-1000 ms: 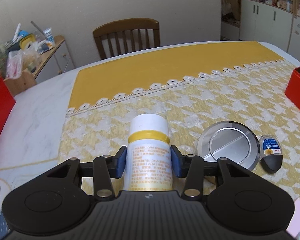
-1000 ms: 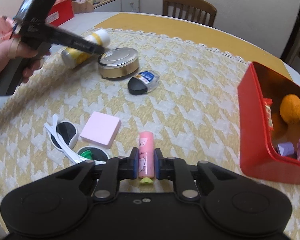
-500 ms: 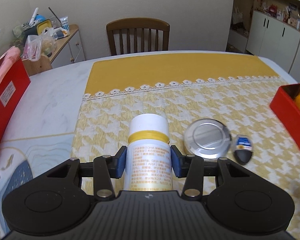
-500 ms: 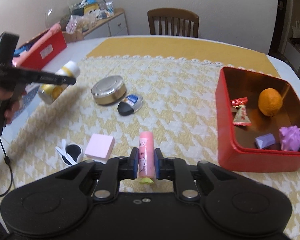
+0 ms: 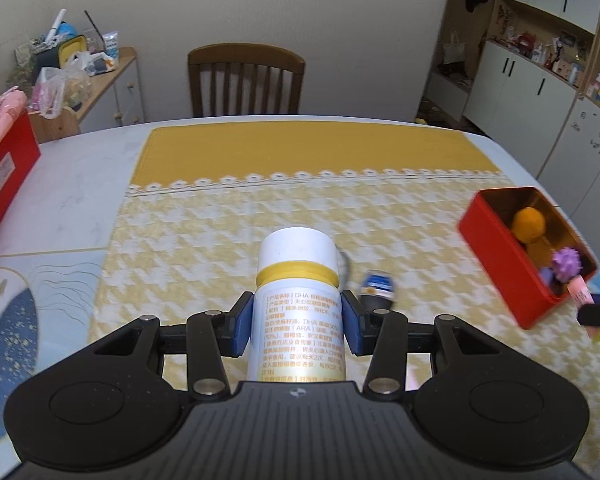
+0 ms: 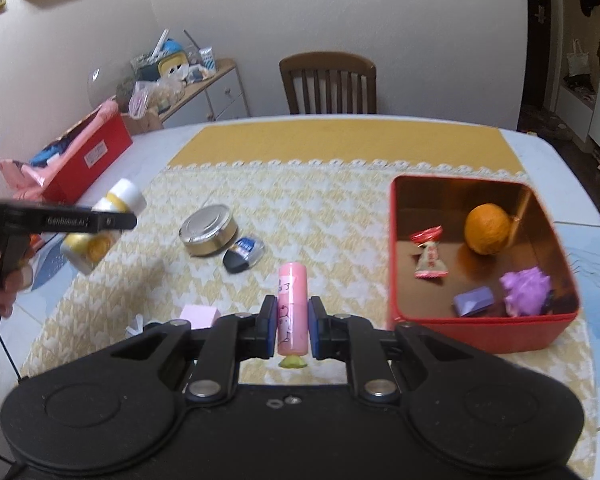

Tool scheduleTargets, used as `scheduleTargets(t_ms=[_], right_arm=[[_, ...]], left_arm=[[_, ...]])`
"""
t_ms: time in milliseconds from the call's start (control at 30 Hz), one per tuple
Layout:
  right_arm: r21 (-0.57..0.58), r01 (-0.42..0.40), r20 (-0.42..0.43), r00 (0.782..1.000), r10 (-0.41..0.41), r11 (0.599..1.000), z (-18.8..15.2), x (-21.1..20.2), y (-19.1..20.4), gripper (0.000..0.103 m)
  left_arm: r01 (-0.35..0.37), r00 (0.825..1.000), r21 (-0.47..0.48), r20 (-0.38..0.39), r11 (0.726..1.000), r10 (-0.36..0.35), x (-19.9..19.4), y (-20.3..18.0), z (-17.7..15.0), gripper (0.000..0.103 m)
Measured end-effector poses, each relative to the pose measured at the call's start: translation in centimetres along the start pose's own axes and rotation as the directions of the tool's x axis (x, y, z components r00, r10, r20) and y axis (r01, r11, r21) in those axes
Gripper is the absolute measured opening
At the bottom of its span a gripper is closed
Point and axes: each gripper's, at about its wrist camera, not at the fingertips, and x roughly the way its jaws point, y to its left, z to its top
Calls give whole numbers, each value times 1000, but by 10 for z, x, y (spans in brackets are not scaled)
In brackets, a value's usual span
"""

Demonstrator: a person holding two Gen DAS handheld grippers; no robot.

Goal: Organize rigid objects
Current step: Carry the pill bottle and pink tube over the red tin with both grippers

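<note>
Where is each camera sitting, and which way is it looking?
Left wrist: on the left hand-held gripper, looking down its fingers at the held white bottle and the table; no body shows.
Right wrist: on the right hand-held gripper, looking past the held pink tube; a hand shows at left.
Shared: bottle, red box, wooden chair.

Left gripper (image 5: pixel 298 328): a matte black body with a ribbed centre panel, two round recessed discs at its sides and silver screws on the linkage arms. The blue pads (image 5: pixel 242 330) line the inner faces of its fingers. Right gripper (image 6: pixel 293 326): the same black build, blue pads and silver screws. From the side, the left one shows white lettering and a thin black cable (image 6: pixel 4 354).
</note>
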Motion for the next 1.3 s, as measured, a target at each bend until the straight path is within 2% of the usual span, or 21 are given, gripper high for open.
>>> scheduleTargets(t_ms=[333,500,767,933,1300], right_arm=[[24,37,33,999,-37,999,5,-15,-43,15],[46,62,29,998,-63,997,7,-14,-70,15],[96,85,21,996,-88,992,17,-5,-118,15],[107,109,11,994,-111,988,25,6,-140,15],[64,153,-37,988,-151,986,45,41,-180,15]], left_arm=[[78,997,37,14,996,-79,-7,-63,7,44],[148,989,40,-11,988,-148,5,-103,16,44],[207,978,104,-51,973,-203,31,-173,30,44],[224,973,113,-73,968,-217,52,-205,41,44],[194,979,149,-94,970,-182,97,-258,56,44]])
